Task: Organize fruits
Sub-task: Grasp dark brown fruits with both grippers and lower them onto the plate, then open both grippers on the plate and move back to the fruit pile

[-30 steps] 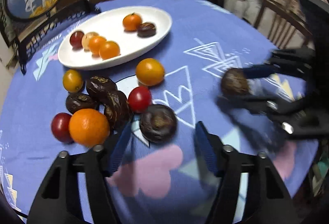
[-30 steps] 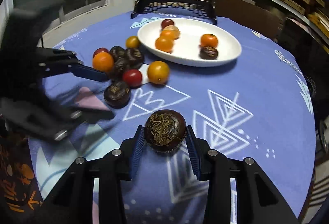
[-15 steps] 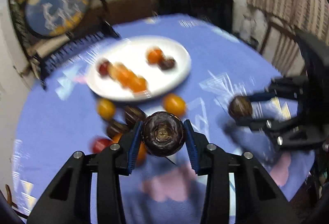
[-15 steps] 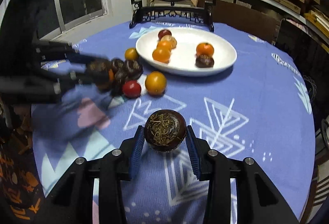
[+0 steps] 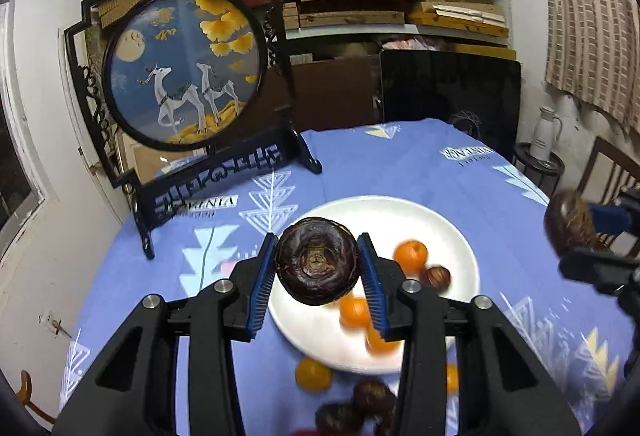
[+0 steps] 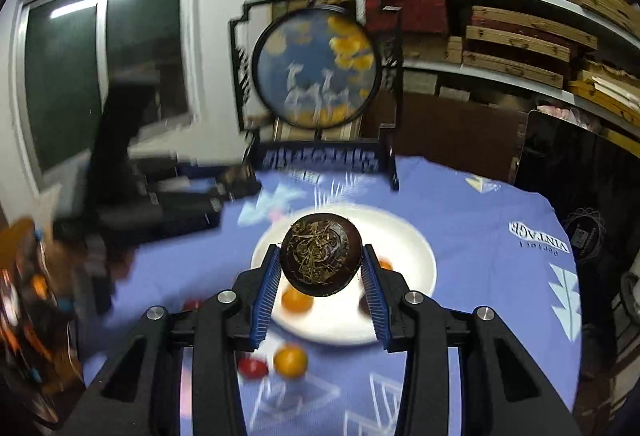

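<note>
Two tools, both loaded: left tool point(image 5: 317, 262) clamps a dark water chestnut point(image 5: 316, 260), right tool point(image 6: 320, 264) clamps another chestnut point(image 6: 321, 255). Both fruits hang above the white plate point(image 5: 448, 232) near the worktop's point(image 5: 400, 156) far edge.

Dim, warm indoor lighting is seen, with fisheye bending and dark corners. The right wrist view is smeared by motion blur; a ceiling light is mirrored in the dark window point(image 6: 104, 72).
</note>
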Tool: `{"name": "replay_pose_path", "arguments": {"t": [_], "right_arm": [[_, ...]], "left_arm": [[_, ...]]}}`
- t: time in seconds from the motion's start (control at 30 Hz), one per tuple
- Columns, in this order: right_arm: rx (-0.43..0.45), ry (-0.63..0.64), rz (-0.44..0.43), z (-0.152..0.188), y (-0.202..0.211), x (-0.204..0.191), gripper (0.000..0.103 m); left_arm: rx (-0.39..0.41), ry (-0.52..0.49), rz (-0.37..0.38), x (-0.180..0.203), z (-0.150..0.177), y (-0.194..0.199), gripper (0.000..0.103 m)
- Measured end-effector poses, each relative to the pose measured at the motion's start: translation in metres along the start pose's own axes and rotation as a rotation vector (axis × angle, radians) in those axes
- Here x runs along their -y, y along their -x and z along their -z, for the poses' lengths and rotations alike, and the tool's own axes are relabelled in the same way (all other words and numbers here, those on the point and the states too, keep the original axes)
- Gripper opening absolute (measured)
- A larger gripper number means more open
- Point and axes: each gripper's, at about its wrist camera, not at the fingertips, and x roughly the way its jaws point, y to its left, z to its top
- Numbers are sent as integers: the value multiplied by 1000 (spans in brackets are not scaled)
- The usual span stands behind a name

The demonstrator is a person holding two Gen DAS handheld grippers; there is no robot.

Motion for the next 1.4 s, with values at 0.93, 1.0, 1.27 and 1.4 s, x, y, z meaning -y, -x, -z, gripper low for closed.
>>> {"name": "replay_pose_path", "arguments": {"t": [0.93, 1.0, 1.27, 1.4], "right_arm": [[-85, -175, 11, 15, -127, 31, 42], [-81, -202, 43, 18, -129, 37, 63], [-71, -237, 42, 22, -127, 45, 67], [-74, -233, 35, 24, -127, 45, 69]], "left_arm": [[-145, -13, -29, 1, 24, -110, 42], [-151, -11, -37, 0, 25, -112, 62], [-123, -5, -69, -4, 24, -108, 74], [-123, -8, -69, -4, 23, -108, 74]]}}
